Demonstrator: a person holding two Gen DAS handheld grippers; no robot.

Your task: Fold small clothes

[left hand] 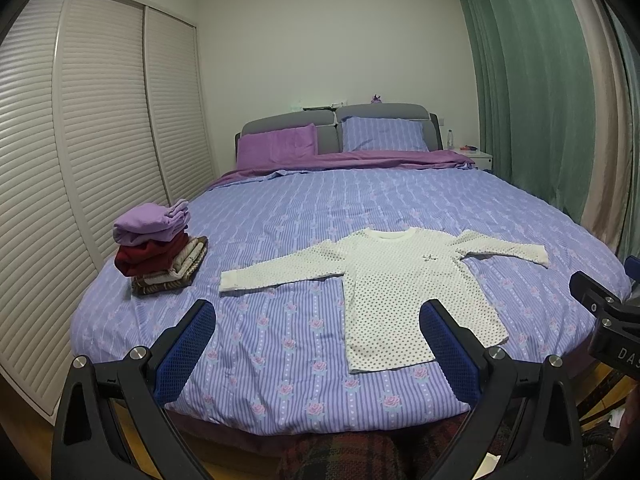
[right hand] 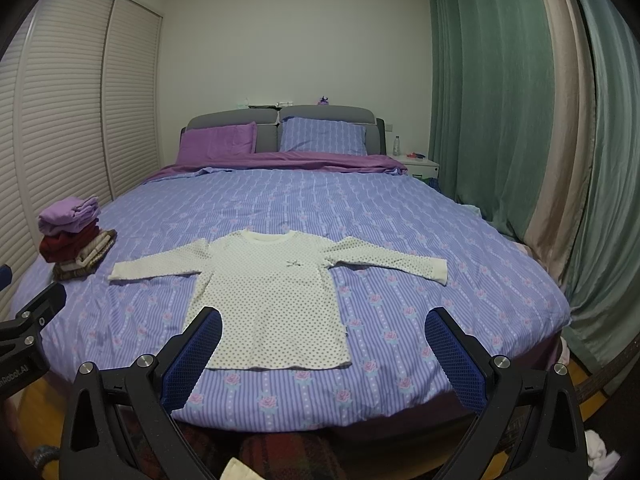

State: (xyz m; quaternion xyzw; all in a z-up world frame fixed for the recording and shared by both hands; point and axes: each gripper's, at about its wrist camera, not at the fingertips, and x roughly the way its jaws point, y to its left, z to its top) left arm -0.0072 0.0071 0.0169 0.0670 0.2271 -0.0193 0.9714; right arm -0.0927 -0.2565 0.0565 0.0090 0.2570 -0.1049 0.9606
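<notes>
A small cream long-sleeved shirt with dark dots (left hand: 404, 288) (right hand: 272, 300) lies flat on the bed with both sleeves spread out, hem toward me. My left gripper (left hand: 318, 320) is open and empty, held above the foot of the bed, left of the shirt's hem. My right gripper (right hand: 323, 328) is open and empty, held above the shirt's hem. Each gripper's body also shows at the edge of the other's view.
A stack of folded clothes (left hand: 158, 248) (right hand: 74, 238), lilac on top, red and brown below, sits at the bed's left edge. The bed has a purple striped cover (left hand: 304, 208). Louvred wardrobe doors (left hand: 80, 128) stand left, green curtains (right hand: 500, 100) right, a nightstand (right hand: 416, 166) by the headboard.
</notes>
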